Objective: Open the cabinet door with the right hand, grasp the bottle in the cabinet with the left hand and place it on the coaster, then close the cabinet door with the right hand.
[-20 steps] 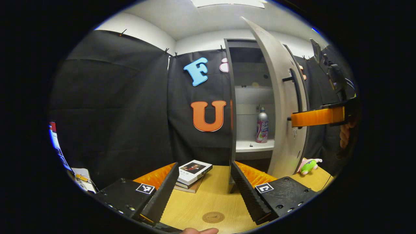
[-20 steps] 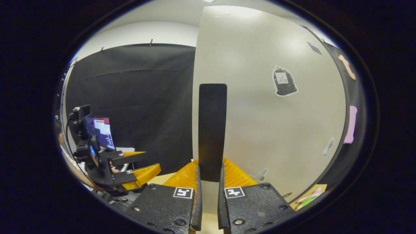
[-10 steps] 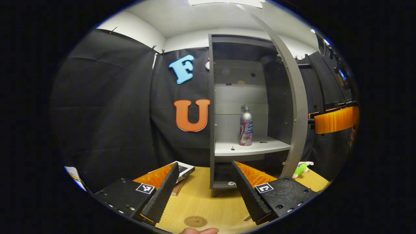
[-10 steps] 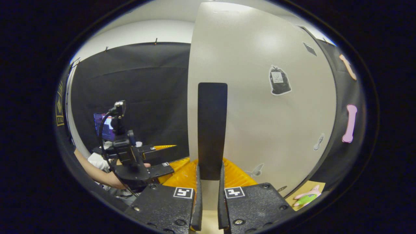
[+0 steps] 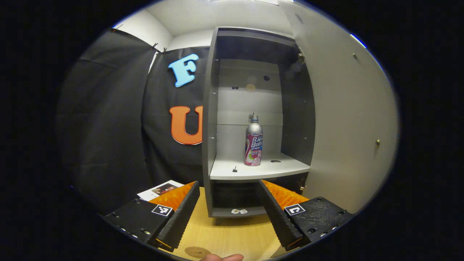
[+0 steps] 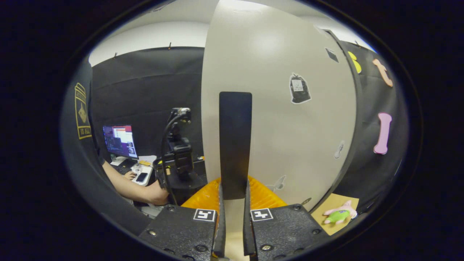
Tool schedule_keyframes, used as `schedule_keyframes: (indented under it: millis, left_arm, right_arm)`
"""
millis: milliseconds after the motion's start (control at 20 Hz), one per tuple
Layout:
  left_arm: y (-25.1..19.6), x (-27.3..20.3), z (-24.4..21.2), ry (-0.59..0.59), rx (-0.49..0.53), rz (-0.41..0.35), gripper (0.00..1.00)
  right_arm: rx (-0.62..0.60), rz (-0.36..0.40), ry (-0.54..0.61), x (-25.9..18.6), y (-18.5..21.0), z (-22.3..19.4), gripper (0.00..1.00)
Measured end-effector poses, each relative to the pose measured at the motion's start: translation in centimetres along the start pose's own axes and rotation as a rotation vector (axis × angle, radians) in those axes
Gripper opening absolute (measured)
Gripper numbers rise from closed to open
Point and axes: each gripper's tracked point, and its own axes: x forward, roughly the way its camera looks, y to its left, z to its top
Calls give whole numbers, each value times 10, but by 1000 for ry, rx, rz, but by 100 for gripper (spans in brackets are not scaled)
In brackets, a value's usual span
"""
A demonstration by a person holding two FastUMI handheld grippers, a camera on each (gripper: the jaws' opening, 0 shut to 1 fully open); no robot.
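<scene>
Cabinet (image 5: 253, 43) open (bottle (image 5: 253, 145) upright)

Centre of the left gripper view: grey cabinet (image 5: 209, 119) with pale shelf (image 5: 259, 169); silver bottle (image 5: 253, 145) bearing a pink-and-white label. Lower edge: light wood-grain table (image 5: 232, 235), tan coaster (image 5: 197, 252). Right gripper view: off-white cabinet door (image 6: 282, 119), black handle (image 6: 235, 145); lower right, green-and-pink plush toy (image 6: 339, 214).

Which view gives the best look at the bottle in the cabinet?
The left gripper view: the bottle stands upright on the cabinet shelf, straight ahead and unobstructed. The right gripper view faces the outside of the open door, with the right gripper shut on the door handle, so the door hides the bottle.
</scene>
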Motion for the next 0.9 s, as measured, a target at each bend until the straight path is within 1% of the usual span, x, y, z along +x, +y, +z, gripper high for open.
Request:
schedule_keyframes:
  millis: [300,450,600,650,750,900]
  left_arm:
    - [-38,41,9,-13,7,-94,96]
    - [-65,53,13,-16,-16,-148,96]
    - [-83,68,23,-23,16,-185,96]
    - [-86,75,26,-30,27,-188,96]
    - [-88,90,33,-40,47,-181,96]
    - [-90,117,40,-47,38,-162,96]
  right_arm:
    - [23,-154,12,-11,-7,-3,22]
    - [19,-211,23,-17,-10,-4,22]
    - [34,-266,19,-17,-14,-5,22]
    - [40,-285,15,-16,-16,-5,21]
    - [56,-318,4,-16,-17,-5,22]
    - [86,-352,-11,-17,-20,-4,22]
